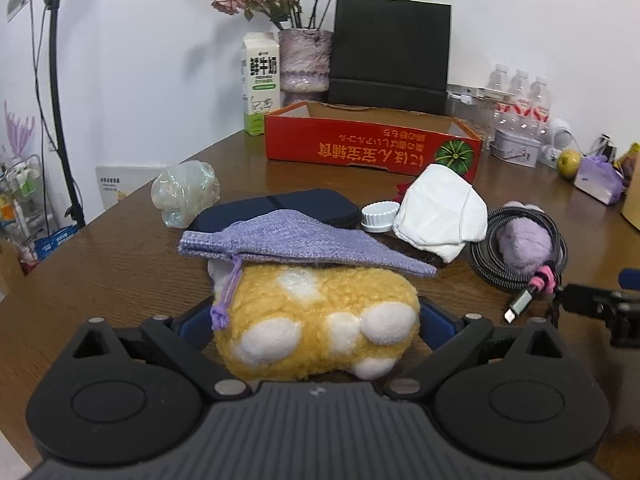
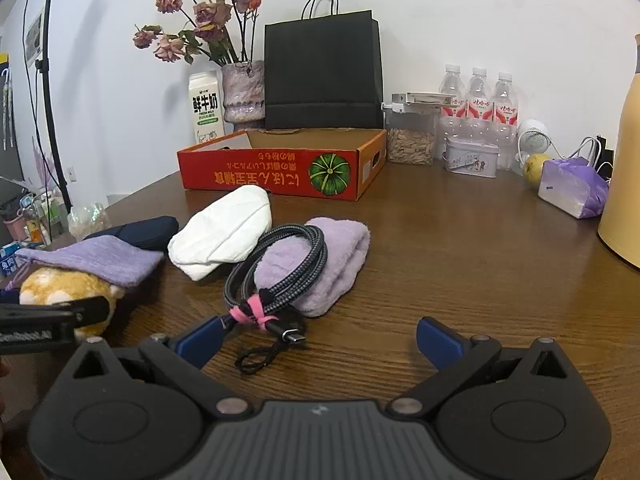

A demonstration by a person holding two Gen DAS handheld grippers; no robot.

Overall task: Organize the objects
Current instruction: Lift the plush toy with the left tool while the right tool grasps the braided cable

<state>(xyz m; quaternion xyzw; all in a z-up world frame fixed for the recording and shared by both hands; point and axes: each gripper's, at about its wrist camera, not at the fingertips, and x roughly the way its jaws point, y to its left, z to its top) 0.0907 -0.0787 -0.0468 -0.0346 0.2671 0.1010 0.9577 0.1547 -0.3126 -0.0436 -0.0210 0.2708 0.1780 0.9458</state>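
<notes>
My left gripper has its blue fingers on both sides of a yellow plush toy with white spots; whether they press it I cannot tell. A purple knitted pouch lies over the toy. Behind are a dark blue case, a white lid, a white folded cloth, a coiled braided cable and a purple fuzzy item. My right gripper is open and empty, just before the cable and its plug. The red cardboard box stands open behind.
Along the wall stand a milk carton, a vase of dried roses, a black paper bag, water bottles, a seed jar, a tin and a yellow jug. A clear wrapped item lies left.
</notes>
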